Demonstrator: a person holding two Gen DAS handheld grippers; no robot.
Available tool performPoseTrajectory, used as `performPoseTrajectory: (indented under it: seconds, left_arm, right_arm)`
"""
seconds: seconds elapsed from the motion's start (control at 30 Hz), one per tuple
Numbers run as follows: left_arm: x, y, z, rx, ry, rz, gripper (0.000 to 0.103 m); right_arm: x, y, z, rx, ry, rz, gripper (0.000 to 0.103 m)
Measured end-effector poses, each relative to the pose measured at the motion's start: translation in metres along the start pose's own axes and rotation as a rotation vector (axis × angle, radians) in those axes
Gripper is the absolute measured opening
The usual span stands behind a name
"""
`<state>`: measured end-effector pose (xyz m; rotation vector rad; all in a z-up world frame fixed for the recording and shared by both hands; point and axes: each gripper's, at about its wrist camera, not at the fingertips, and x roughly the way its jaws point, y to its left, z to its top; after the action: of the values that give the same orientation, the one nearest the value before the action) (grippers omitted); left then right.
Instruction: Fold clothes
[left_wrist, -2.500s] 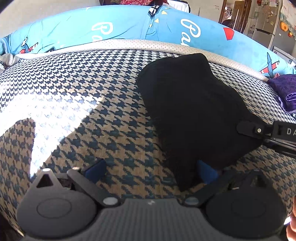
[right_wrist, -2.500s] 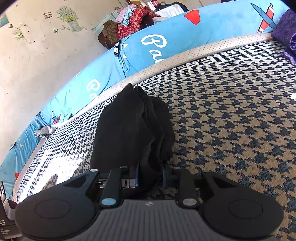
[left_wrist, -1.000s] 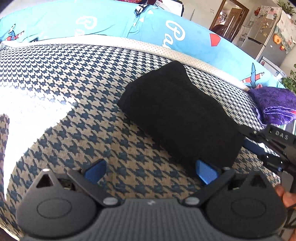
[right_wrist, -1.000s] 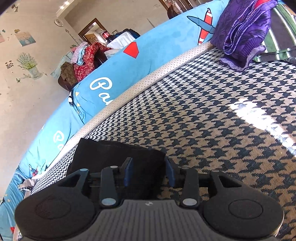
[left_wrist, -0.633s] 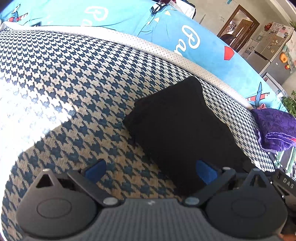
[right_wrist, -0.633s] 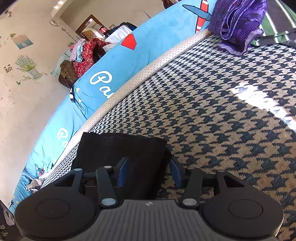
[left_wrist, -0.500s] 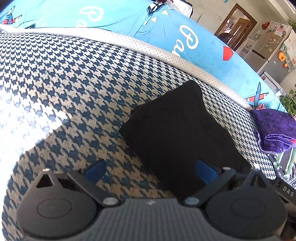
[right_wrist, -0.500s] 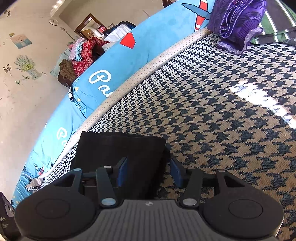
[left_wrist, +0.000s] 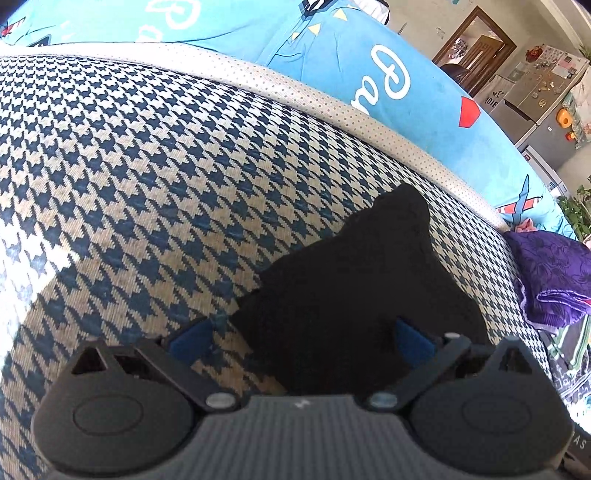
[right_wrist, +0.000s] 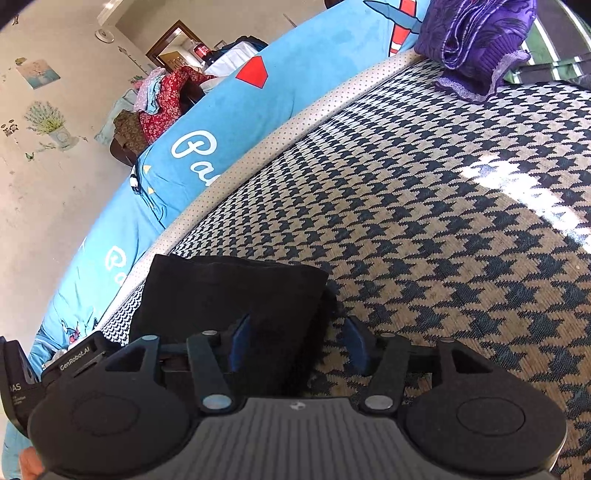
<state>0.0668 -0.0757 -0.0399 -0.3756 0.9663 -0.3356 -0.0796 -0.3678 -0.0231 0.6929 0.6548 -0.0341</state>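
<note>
Both claws — left (left_wrist: 301, 341), right (right_wrist: 295, 349) — gape around folded black garment (left_wrist: 354, 291).

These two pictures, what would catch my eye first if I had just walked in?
Probably the folded black cloth, dark against the navy-and-tan houndstooth sofa seat, lying between the spread blue fingers of both tools. Next, the bright blue backrest cover with white lettering behind the seat, and the crumpled purple garment at the seat's far end.

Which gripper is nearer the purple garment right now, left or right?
Hard to call. Both the left gripper and the right gripper stand open astride edges of the folded black garment, and the purple garment lies well beyond both.
</note>
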Motion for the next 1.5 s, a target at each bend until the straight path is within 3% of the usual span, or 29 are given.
performPoseTrajectory:
  seconds: [0.43,0.7,0.8,1.0,1.03,1.17,1.27,1.5]
  left_arm:
    - [0.017,-0.018,0.004,0.081,0.009,-0.042,0.103]
    - [0.018,-0.019,0.003,0.051,-0.018,-0.039,0.1]
    - [0.014,-0.026,-0.004,0.095,-0.031,0.012,0.094]
    - [0.005,-0.032,-0.013,0.128,-0.081,0.046,0.069]
    - [0.003,-0.034,-0.015,0.136,-0.092,0.056,0.064]
    - [-0.006,-0.045,-0.023,0.184,-0.141,0.112,0.046]
    - [-0.013,-0.051,-0.028,0.193,-0.163,0.152,0.038]
    - [-0.037,-0.053,-0.045,0.155,-0.197,0.241,0.028]
  right_arm:
    - [0.01,0.007,0.0,-0.035,-0.004,-0.005,0.058]
    - [0.016,0.008,0.0,-0.049,-0.013,0.008,0.059]
    - [0.017,0.007,0.001,-0.04,-0.021,0.013,0.059]
    - [0.021,0.013,-0.001,-0.068,-0.042,0.001,0.06]
    - [0.022,0.015,-0.001,-0.08,-0.043,-0.004,0.058]
    - [0.027,0.021,-0.003,-0.106,-0.042,-0.006,0.035]
    - [0.025,0.024,-0.003,-0.116,-0.048,-0.003,0.027]
    - [0.016,0.037,-0.003,-0.18,-0.081,0.042,0.022]
